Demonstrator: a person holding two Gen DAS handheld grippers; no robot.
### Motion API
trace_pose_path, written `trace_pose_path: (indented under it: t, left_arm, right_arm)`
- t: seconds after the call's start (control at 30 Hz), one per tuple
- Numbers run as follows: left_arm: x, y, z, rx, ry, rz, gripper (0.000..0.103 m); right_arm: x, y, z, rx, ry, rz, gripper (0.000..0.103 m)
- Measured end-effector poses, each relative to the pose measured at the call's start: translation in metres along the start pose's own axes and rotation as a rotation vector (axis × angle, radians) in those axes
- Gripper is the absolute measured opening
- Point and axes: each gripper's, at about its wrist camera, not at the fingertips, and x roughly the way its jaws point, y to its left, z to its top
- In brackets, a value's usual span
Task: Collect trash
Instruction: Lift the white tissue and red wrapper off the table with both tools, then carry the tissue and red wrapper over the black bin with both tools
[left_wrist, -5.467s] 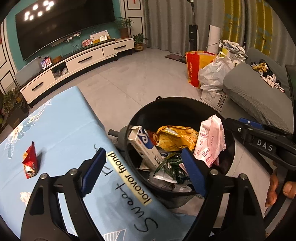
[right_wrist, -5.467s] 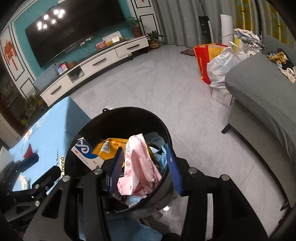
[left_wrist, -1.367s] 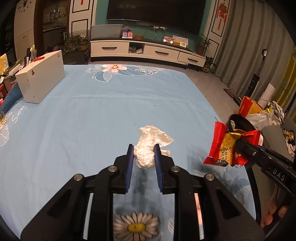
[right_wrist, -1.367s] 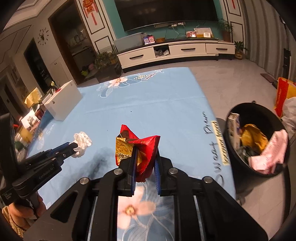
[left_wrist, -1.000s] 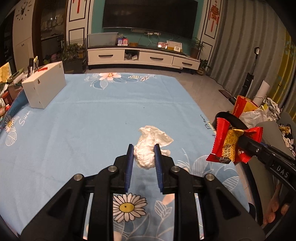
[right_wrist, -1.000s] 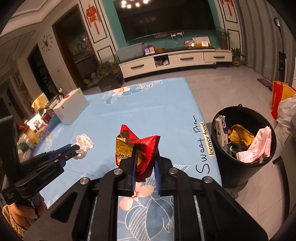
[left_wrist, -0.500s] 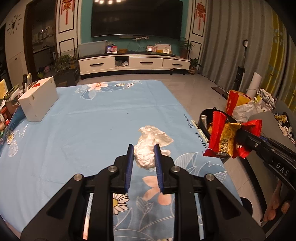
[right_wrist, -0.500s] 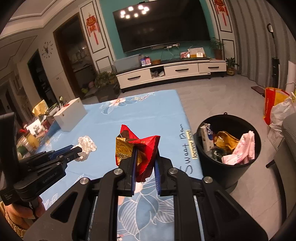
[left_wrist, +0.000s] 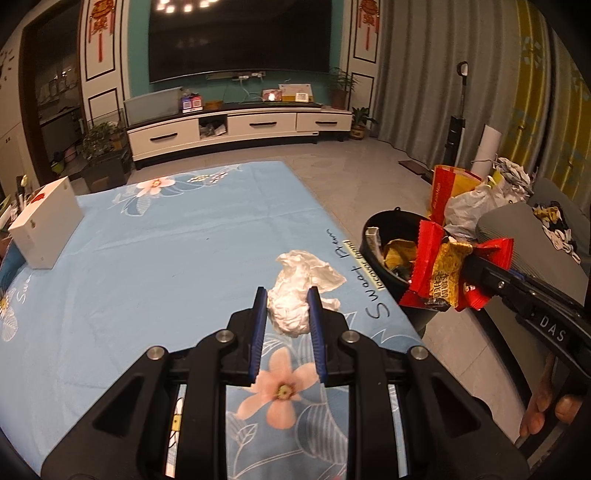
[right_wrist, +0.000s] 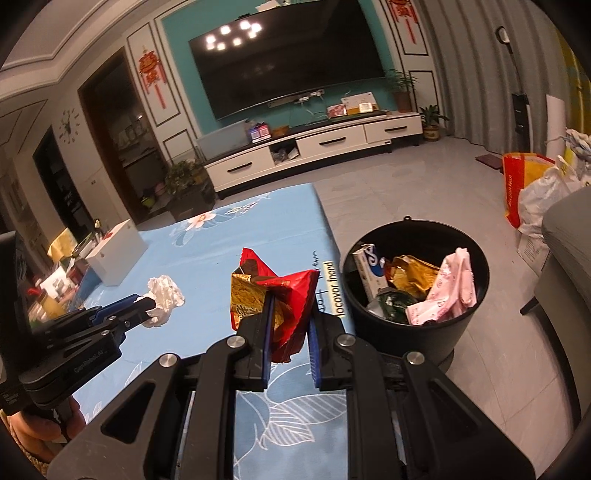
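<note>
Our right gripper (right_wrist: 290, 314) hides the red wrapper's (right_wrist: 275, 291) lower part, clamped on it left of the black bin (right_wrist: 413, 295). Our left gripper (left_wrist: 288, 301), raised above the blue tablecloth (left_wrist: 147, 258), pinches the crumpled tissue (left_wrist: 295, 288).

Both held pieces lifted off table, nearer bin (right_wrist: 413, 332).

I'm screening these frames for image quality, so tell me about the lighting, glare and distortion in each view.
Left wrist view: dim warm room light, strong fisheye bending with dark corners; the crumpled tissue in the left gripper looks slightly overexposed. Right wrist view: ceiling lights glare off the TV screen, walls curve, and the red wrapper in the right gripper stays sharp.
</note>
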Motion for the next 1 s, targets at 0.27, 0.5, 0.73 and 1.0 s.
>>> trace_pose_path:
  t: [0.27,0.5,0.73,1.0]
  left_arm:
    - [0.014,-0.021,0.012,0.044,-0.009,-0.036,0.023]
    - [0.025,-0.032,0.022,0.066,-0.013,-0.065,0.023]
    - [0.036,-0.042,0.034,0.077,-0.030,-0.121,0.023]
    - [0.057,-0.074,0.059,0.119,-0.021,-0.219,0.023]
  right_arm:
    - [0.002,-0.020,0.004,0.037,-0.011,-0.037,0.017]
    - [0.004,-0.037,0.008,0.072,-0.026,-0.072,0.017]
    - [-0.002,-0.064,0.017,0.112,-0.061,-0.152,0.017]
    - [-0.006,-0.099,0.024,0.173,-0.090,-0.219,0.017]
